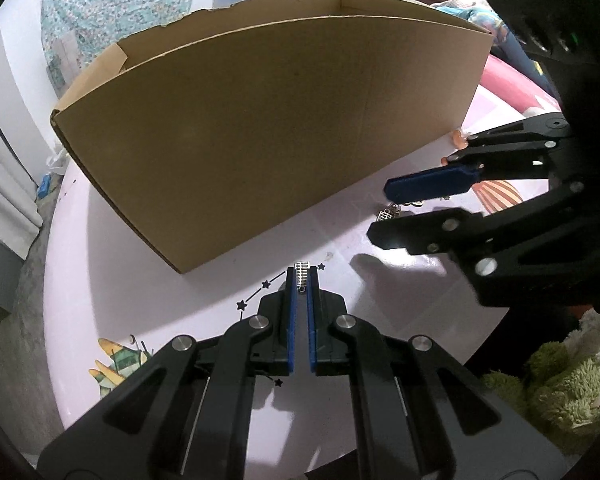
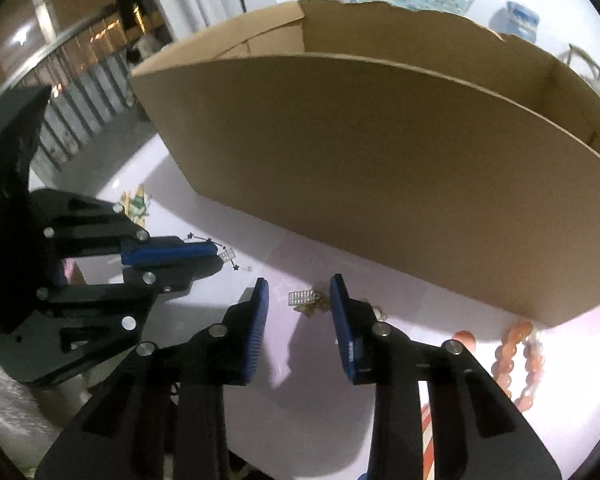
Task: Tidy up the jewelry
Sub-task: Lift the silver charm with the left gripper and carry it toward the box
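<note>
Left gripper (image 1: 302, 280) jaws pinch a silver charm (image 1: 302, 271) by its end at lower centre; it may slip. Right gripper (image 2: 298, 294) jaws stand spread around a second charm (image 2: 302, 297) on the desk (image 1: 140, 280); closing may snag the gold chain (image 2: 312, 309).

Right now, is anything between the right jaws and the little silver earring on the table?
Nothing visible. The small silver ladder-shaped earring lies on the pink table just ahead of the right gripper, whose jaws stand apart.
</note>
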### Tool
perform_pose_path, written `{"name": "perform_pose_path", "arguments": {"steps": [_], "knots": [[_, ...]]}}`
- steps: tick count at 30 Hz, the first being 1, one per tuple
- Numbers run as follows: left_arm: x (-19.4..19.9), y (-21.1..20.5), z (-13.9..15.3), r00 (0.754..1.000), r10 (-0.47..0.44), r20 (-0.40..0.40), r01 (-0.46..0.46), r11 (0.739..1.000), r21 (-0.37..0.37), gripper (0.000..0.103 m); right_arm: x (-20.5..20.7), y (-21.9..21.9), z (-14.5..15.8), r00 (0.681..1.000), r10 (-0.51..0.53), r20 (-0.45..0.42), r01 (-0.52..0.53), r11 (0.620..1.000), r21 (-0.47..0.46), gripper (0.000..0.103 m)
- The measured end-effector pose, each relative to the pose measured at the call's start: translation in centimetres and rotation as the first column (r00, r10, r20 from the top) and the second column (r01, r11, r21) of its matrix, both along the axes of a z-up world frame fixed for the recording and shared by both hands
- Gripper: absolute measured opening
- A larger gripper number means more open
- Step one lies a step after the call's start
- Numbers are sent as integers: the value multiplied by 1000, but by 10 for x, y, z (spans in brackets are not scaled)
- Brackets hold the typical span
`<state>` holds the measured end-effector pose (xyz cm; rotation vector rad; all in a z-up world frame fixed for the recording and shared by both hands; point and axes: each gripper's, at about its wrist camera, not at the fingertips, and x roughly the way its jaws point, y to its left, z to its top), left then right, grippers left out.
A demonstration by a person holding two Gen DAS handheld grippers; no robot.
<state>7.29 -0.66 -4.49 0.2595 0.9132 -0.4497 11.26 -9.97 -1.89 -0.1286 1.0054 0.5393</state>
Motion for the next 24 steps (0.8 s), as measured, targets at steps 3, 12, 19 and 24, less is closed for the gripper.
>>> {"name": "perform_pose_path", "arguments": {"steps": [3,12,19,24], "knots": [[-1,1,0,1000,1,0,-1,1000,-6,4,0,8,-2,1000,15,16,-14,999,-30,27],[-1,1,1,1000,-2,0,2,1000,-13,4,-8,13,-2,999,22,37,-18,995,-103,20],[-1,4,0,1000,-3,0,3,1000,-15,4,-9,16,0,998,51,37,-46,990,-134,19],[-1,4,0,1000,-4,2,4,1000,-14,4,-13,11,2,998,49,31,-46,992,-119,17]]}}
